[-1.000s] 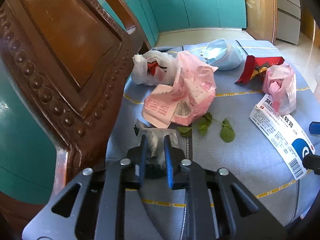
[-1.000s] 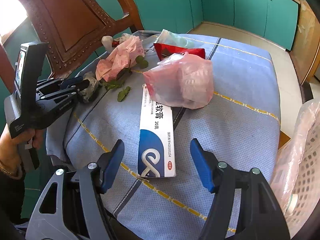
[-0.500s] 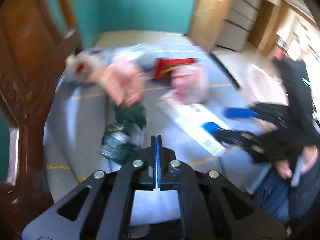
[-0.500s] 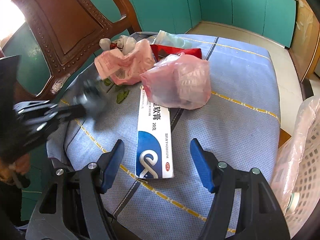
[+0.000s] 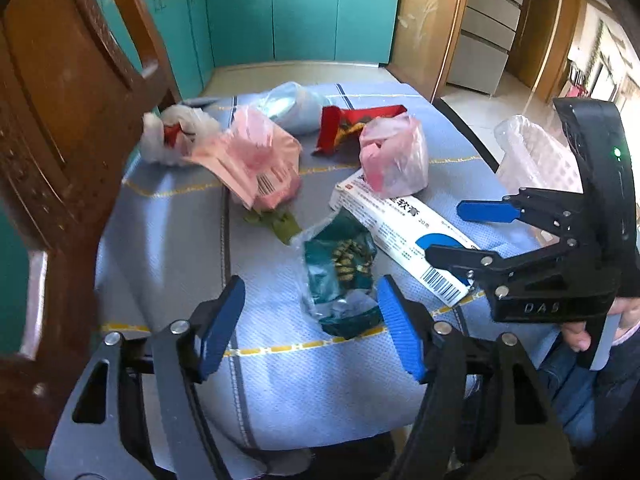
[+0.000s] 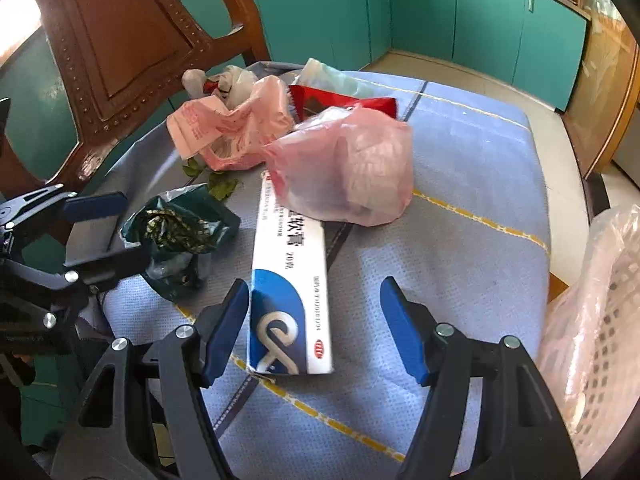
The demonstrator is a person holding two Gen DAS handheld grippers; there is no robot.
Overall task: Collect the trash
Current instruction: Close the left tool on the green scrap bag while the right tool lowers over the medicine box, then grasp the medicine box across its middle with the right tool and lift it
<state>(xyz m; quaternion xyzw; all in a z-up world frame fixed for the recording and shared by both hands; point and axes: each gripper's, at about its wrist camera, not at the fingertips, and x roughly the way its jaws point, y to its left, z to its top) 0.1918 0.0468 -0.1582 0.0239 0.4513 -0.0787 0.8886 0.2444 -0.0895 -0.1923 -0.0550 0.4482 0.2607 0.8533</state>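
A crumpled green wrapper lies on the blue tablecloth, just ahead of my open left gripper, nearer its right finger; it also shows in the right wrist view. A white and blue ointment box lies between the fingers of my open right gripper and also shows in the left wrist view. A pink bag rests on the box's far end. Further back lie a pink printed bag, a red wrapper, a white bag and green leaves.
A carved wooden chair back stands close at the table's left. A white basket lined with clear plastic stands beside the table's right edge. Teal cabinets line the far wall.
My left gripper held the green wrapper, swung right and shut fully, and now stands open with the wrapper on the cloth in front of it. The right gripper edged closer around the box.
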